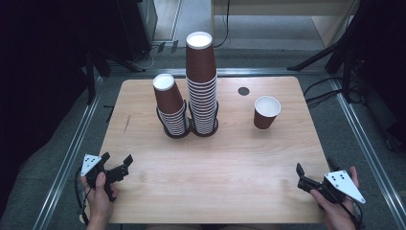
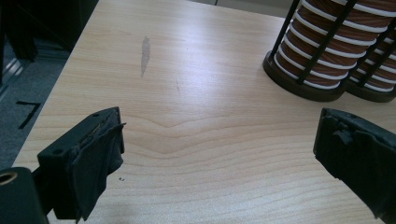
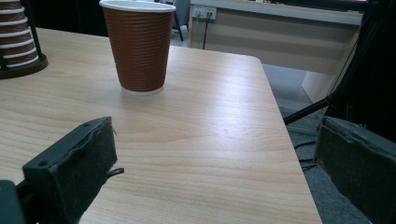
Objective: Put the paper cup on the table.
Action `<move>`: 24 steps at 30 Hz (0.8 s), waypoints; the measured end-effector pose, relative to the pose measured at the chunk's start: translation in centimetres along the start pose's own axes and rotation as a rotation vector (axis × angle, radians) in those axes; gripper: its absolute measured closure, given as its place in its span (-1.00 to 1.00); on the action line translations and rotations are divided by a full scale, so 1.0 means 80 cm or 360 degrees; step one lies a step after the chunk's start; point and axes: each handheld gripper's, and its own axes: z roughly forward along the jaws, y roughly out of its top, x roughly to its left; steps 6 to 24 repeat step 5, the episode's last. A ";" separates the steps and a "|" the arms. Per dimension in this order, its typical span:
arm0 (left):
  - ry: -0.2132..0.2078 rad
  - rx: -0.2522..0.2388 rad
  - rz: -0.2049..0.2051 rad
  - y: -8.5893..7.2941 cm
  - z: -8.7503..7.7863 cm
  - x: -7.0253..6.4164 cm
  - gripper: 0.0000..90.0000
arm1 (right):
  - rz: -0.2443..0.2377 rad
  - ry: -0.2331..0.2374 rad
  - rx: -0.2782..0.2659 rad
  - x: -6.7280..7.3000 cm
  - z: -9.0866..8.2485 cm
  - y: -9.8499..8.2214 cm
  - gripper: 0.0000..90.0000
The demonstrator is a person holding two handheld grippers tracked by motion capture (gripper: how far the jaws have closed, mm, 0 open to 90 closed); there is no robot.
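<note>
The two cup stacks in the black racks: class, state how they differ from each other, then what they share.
The right stack is much taller than the left stack, with far more white rims showing down its side. The right stack stands upright; the left stack's top cup leans to the left. Both are brown ribbed paper cups with white insides, mouths up, each in a round black wire rack, side by side on the wooden table.

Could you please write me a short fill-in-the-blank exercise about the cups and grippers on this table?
1. The single cup stands alone, with its mouth facing ____.
2. The number of cup stacks held in black racks is ____.
3. The taller stack stands to the ____ of the shorter stack in the high view.
4. The left gripper and right gripper both have their fingers ____.

Missing words: up; two; right; open
</note>
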 end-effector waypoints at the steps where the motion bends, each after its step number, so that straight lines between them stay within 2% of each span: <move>1: -0.0004 0.0002 -0.0001 0.000 0.000 0.000 -0.96 | -0.0012 0.0003 0.0001 0.001 0.000 0.000 -1.00; 5: -0.0013 0.0005 0.0002 0.000 0.001 0.000 -0.96 | -0.0071 0.0011 0.0014 0.006 0.002 -0.001 -1.00; 24: -0.0013 0.0005 0.0002 0.000 0.001 0.000 -0.96 | -0.0071 0.0011 0.0014 0.006 0.002 -0.001 -1.00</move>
